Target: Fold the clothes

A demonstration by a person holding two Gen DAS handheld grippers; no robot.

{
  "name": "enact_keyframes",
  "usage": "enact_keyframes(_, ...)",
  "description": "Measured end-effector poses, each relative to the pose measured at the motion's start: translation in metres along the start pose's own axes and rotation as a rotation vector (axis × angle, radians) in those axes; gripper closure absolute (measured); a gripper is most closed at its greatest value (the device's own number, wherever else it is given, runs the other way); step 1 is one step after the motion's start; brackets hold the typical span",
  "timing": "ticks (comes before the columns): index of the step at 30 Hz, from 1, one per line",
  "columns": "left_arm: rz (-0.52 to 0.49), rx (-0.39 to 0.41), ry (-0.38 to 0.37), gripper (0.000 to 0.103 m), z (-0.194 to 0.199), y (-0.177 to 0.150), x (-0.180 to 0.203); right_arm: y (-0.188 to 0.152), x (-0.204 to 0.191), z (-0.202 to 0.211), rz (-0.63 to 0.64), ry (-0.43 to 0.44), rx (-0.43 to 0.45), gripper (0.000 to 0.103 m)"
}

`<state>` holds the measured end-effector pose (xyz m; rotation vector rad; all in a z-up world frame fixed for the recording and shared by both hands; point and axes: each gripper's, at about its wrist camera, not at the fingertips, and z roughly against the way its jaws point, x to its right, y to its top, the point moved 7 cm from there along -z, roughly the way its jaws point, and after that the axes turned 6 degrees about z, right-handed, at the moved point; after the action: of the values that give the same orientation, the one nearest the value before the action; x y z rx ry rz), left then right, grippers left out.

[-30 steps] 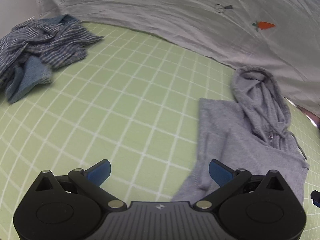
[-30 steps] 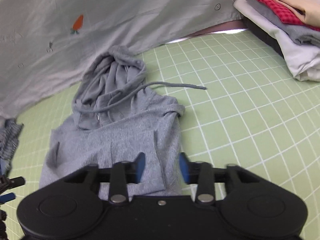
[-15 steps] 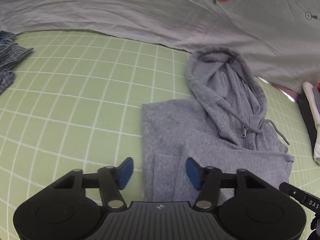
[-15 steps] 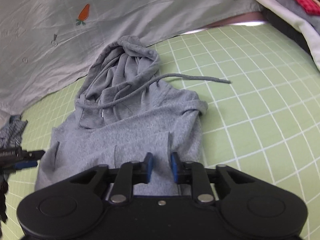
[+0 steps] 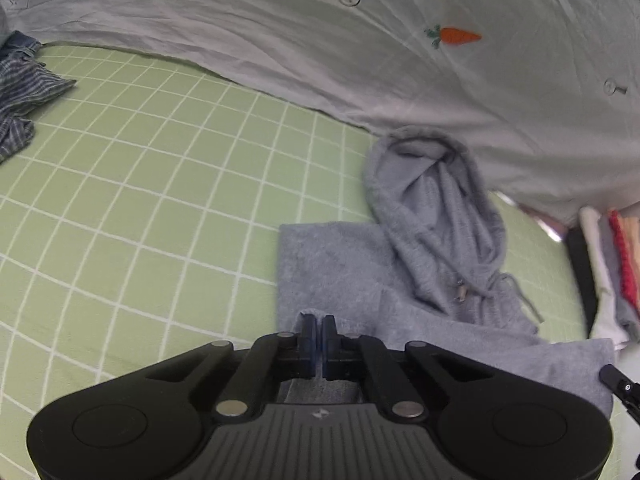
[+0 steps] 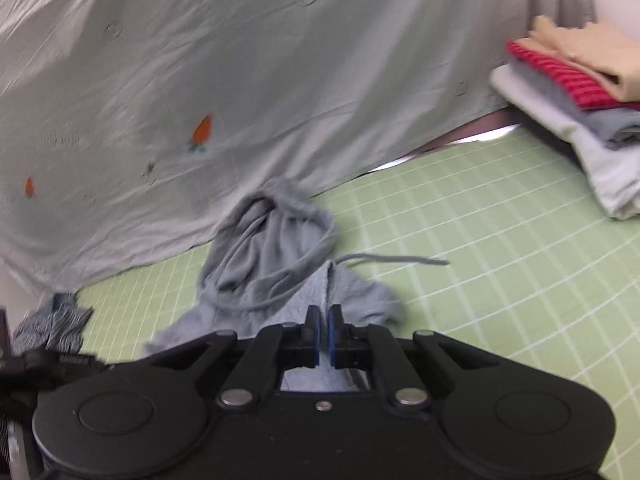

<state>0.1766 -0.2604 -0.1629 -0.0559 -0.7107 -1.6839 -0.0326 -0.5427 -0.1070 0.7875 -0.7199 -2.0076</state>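
Observation:
A grey hoodie (image 5: 432, 264) lies on the green checked mat (image 5: 160, 184), hood toward the grey sheet. My left gripper (image 5: 319, 326) is shut on the hoodie's near left hem, with fabric pinched between the blue pads. In the right wrist view the hoodie (image 6: 272, 264) is lifted and bunched, its drawstring trailing right. My right gripper (image 6: 323, 326) is shut on the hoodie's near right hem, with a fold of fabric standing up between its pads. The other gripper shows at the left edge (image 6: 48, 360).
A grey sheet with carrot prints (image 5: 360, 60) hangs along the back. A crumpled blue striped shirt (image 5: 20, 92) lies at the far left. A stack of folded clothes (image 6: 580, 96) sits at the right on the green mat (image 6: 500, 260).
Both grippers closed from open onto the hoodie's near hem. The right one has lifted the fabric, and the hoodie body now bunches up toward the hood.

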Motion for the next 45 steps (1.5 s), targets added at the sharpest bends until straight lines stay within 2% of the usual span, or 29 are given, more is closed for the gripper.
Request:
enact_keyframes(3,-0.028,-0.018,0.021,0.098,-0.008,-0.006,0.005,-0.021,0.023,-0.024,-0.031,-0.106,-0.129,0.091)
enact_keyframes(4,-0.039,-0.010,0.025,0.093,-0.007,-0.006,0.007,-0.028,0.030,-0.030,-0.059,-0.118,-0.158,0.089)
enact_keyframes(5,-0.050,-0.001,0.019,0.087,-0.005,-0.005,0.010,-0.033,0.034,-0.033,-0.088,-0.118,-0.169,0.080)
enact_keyframes(6,-0.056,0.007,0.014,0.071,-0.003,-0.004,0.013,-0.037,0.037,-0.034,-0.109,-0.116,-0.174,0.073)
enact_keyframes(7,-0.051,0.019,0.013,0.060,-0.002,-0.002,0.013,-0.040,0.040,-0.035,-0.126,-0.116,-0.180,0.060)
enact_keyframes(8,-0.045,0.032,0.013,0.057,0.000,-0.001,0.014,-0.043,0.040,-0.037,-0.126,-0.118,-0.186,0.059)
enact_keyframes(10,-0.027,0.044,-0.008,0.056,0.004,0.002,0.015,-0.048,0.040,-0.040,-0.127,-0.122,-0.198,0.058)
enact_keyframes(12,-0.014,0.053,-0.035,0.056,0.008,0.003,0.017,-0.052,0.041,-0.044,-0.133,-0.121,-0.207,0.048)
enact_keyframes(13,-0.015,0.047,-0.044,0.056,0.007,0.002,0.019,-0.054,0.041,-0.045,-0.139,-0.120,-0.212,0.037)
enact_keyframes(14,-0.017,0.040,-0.054,0.056,0.007,0.000,0.021,-0.056,0.041,-0.046,-0.143,-0.120,-0.216,0.030)
enact_keyframes(15,-0.028,0.018,-0.055,0.056,0.003,-0.003,0.024,-0.058,0.042,-0.048,-0.142,-0.126,-0.221,0.029)
enact_keyframes(19,-0.084,-0.060,-0.062,0.056,-0.011,-0.022,0.034,-0.062,0.042,-0.054,-0.148,-0.119,-0.243,0.030)
enact_keyframes(21,-0.105,-0.080,-0.068,0.058,-0.015,-0.028,0.038,-0.064,0.042,-0.055,-0.170,-0.091,-0.245,0.038)
enact_keyframes(22,-0.118,-0.086,-0.067,0.062,-0.017,-0.031,0.040,-0.065,0.042,-0.055,-0.181,-0.078,-0.245,0.052)
enact_keyframes(23,-0.132,-0.093,-0.066,0.074,-0.018,-0.033,0.042,-0.065,0.042,-0.056,-0.192,-0.066,-0.243,0.064)
enact_keyframes(24,-0.154,-0.105,-0.062,0.099,-0.020,-0.035,0.043,-0.064,0.040,-0.055,-0.198,-0.044,-0.237,0.069)
enact_keyframes(25,-0.163,-0.100,-0.060,0.100,-0.019,-0.035,0.043,-0.064,0.038,-0.054,-0.201,-0.021,-0.228,0.081)
enact_keyframes(26,-0.150,-0.086,-0.073,0.100,-0.014,-0.031,0.043,-0.062,0.036,-0.051,-0.194,-0.002,-0.215,0.085)
enact_keyframes(31,-0.085,0.002,-0.118,0.100,0.014,-0.010,0.038,-0.041,0.022,-0.028,-0.179,0.068,-0.113,0.088)
enact_keyframes(33,-0.089,-0.012,-0.069,0.098,0.005,-0.012,0.032,-0.041,0.019,-0.032,-0.169,0.071,-0.133,0.087)
enact_keyframes(34,-0.093,-0.027,-0.029,0.092,-0.002,-0.015,0.028,-0.044,0.017,-0.037,-0.152,0.056,-0.158,0.083)
enact_keyframes(36,-0.107,-0.059,0.058,0.089,-0.016,-0.022,0.018,-0.053,0.016,-0.051,-0.084,-0.036,-0.237,0.065)
enact_keyframes(38,-0.104,-0.054,0.086,0.073,-0.016,-0.021,0.013,-0.056,0.015,-0.056,-0.030,-0.109,-0.262,0.044)
enact_keyframes(39,-0.094,-0.042,0.086,0.052,-0.013,-0.018,0.010,-0.053,0.015,-0.054,-0.018,-0.116,-0.246,0.036)
enact_keyframes(40,-0.087,-0.018,0.093,0.026,-0.011,-0.014,0.009,-0.050,0.015,-0.053,-0.007,-0.124,-0.228,0.021)
enact_keyframes(41,-0.080,0.006,0.101,0.017,-0.009,-0.009,0.007,-0.047,0.016,-0.052,0.001,-0.132,-0.207,0.007)
enact_keyframes(42,-0.085,0.027,0.112,0.013,-0.008,-0.003,0.007,-0.044,0.019,-0.053,0.011,-0.144,-0.195,0.002)
enact_keyframes(45,-0.109,0.028,0.142,0.013,-0.012,0.009,0.010,-0.036,0.030,-0.064,0.039,-0.181,-0.192,0.001)
